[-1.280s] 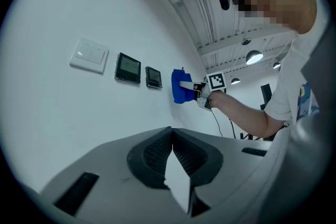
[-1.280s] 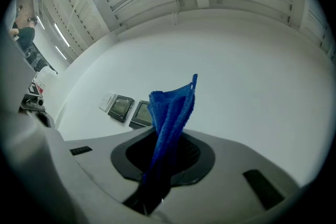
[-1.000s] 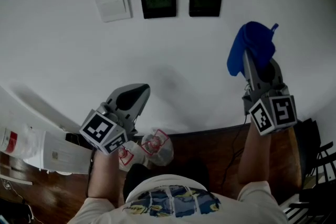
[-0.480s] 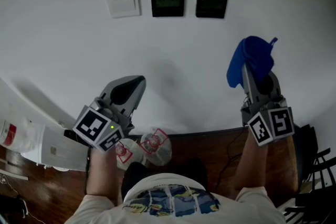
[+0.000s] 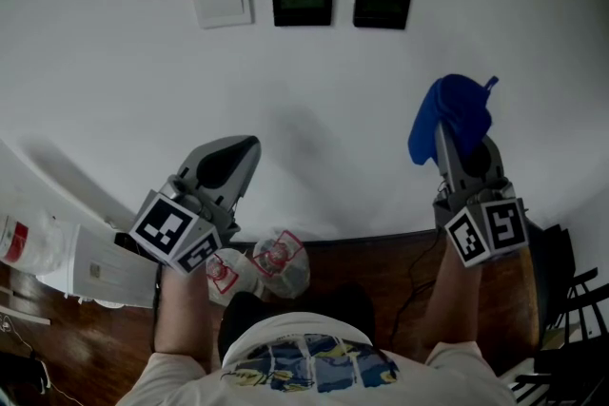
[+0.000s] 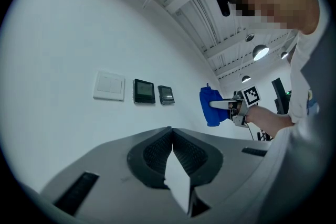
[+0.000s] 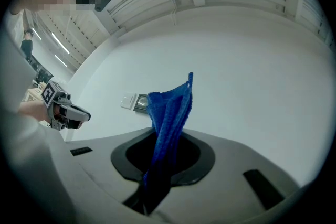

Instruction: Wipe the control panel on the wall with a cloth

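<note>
Two black control panels [image 5: 303,0] [image 5: 383,3] hang on the white wall beside a white switch plate [image 5: 222,0]. My right gripper [image 5: 449,126] is shut on a blue cloth [image 5: 453,112], held off the wall, below and to the right of the panels. In the right gripper view the cloth [image 7: 169,115] stands up from the jaws and hides part of one panel [image 7: 139,105]. My left gripper [image 5: 240,150] is lower left, shut with nothing in it. The left gripper view shows its jaws closed, the panels [image 6: 144,91] [image 6: 166,94] and the cloth [image 6: 211,106] ahead.
Below the wall lies a dark wooden floor [image 5: 381,271] with crumpled plastic bottles [image 5: 265,267] near the person's feet. White furniture with papers [image 5: 90,266] stands at the lower left, a black rack [image 5: 571,299] at the lower right. A cable [image 5: 419,271] runs down by the right arm.
The panels sit a little higher and further right in the head view. Both grippers hold almost the same pose, the right one slightly lower, the cloth still in it.
</note>
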`<state>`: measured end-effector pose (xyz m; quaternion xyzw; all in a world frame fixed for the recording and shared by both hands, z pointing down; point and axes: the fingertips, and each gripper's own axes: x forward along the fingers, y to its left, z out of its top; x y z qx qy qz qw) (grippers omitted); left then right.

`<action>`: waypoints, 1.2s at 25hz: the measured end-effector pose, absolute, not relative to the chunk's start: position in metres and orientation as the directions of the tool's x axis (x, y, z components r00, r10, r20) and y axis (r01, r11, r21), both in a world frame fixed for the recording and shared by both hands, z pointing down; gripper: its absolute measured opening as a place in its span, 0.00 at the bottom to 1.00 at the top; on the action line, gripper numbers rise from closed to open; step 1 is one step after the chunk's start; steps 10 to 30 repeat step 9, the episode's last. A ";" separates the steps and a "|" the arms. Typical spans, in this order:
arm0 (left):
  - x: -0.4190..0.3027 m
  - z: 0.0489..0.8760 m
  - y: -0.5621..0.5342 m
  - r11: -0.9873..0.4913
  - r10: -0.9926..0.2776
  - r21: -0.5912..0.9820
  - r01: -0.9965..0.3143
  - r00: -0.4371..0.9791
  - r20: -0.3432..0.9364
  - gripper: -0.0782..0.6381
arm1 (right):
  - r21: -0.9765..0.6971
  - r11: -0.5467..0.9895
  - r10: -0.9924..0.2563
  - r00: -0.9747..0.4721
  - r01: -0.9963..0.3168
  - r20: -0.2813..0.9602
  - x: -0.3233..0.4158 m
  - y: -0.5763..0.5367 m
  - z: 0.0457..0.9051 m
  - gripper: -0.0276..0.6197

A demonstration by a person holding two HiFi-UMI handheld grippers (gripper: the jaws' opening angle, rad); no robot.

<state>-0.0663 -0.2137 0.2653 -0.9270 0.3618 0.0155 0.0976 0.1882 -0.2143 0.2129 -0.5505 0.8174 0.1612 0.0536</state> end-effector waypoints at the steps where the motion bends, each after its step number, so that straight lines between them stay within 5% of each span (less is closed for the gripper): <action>1: -0.065 0.266 -0.214 -0.720 -0.667 -0.170 -0.672 0.739 -0.096 0.12 | 0.204 0.342 -0.883 -0.388 -0.917 -0.263 0.188 -0.214 0.214 0.15; 30: -0.066 0.258 -0.216 -0.711 -0.671 -0.173 -0.682 0.731 -0.121 0.12 | 0.200 0.344 -0.885 -0.388 -0.917 -0.258 0.193 -0.218 0.217 0.15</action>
